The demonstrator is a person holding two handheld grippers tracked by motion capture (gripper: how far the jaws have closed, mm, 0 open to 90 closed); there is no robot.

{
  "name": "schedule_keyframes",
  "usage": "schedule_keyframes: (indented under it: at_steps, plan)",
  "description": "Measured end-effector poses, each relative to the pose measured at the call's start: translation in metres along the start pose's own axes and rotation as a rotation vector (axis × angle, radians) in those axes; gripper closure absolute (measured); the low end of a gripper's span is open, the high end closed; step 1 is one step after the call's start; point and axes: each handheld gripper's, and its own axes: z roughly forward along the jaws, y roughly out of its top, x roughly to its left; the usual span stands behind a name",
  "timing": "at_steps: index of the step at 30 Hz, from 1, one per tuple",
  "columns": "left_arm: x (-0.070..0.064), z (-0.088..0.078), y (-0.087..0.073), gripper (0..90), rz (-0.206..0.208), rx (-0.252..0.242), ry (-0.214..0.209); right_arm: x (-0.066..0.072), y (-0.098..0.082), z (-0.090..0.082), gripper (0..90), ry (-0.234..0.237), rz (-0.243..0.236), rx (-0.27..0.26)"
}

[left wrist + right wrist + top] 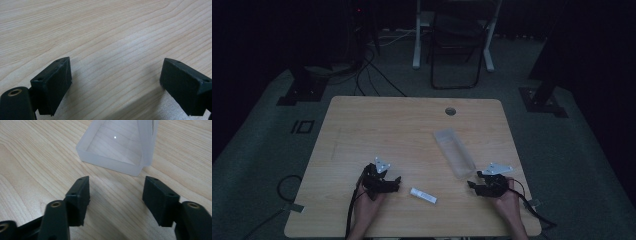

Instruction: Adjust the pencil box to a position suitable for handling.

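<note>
A clear plastic box [454, 152] lies open-topped on the wooden table [377, 125], right of centre. Its near end [112, 166] sits just ahead of my right gripper [116, 192], whose jaws stand open with nothing between them. That right gripper [475, 181] rests near the table's front right, held by a hand. A small white tube-like object [423, 195] lies between the two hands. My left gripper [398, 182] rests front left, pointing right toward the white object. In the left gripper view my left gripper [115, 80] is open over bare wood.
A round cable hole [450, 111] sits near the table's far edge. Beyond the table stand a dark folding chair [457, 45] and white desk legs [417, 37]. Cables [357, 200] trail off the front edge from each gripper. The room is dim.
</note>
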Motion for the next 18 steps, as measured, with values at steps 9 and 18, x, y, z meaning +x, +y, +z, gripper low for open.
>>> schedule_keyframes:
  at_steps: [9,18]
  plan:
    - [0.0,0.0,0.0,10.8,0.0,0.0,0.0,0.011,0.003,-0.002,52.1,0.02,-0.023,0.02]
    - [-0.001,0.0,0.0,10.8,-0.006,0.001,0.007,0.026,0.013,-0.012,59.2,0.01,-0.041,-0.046]
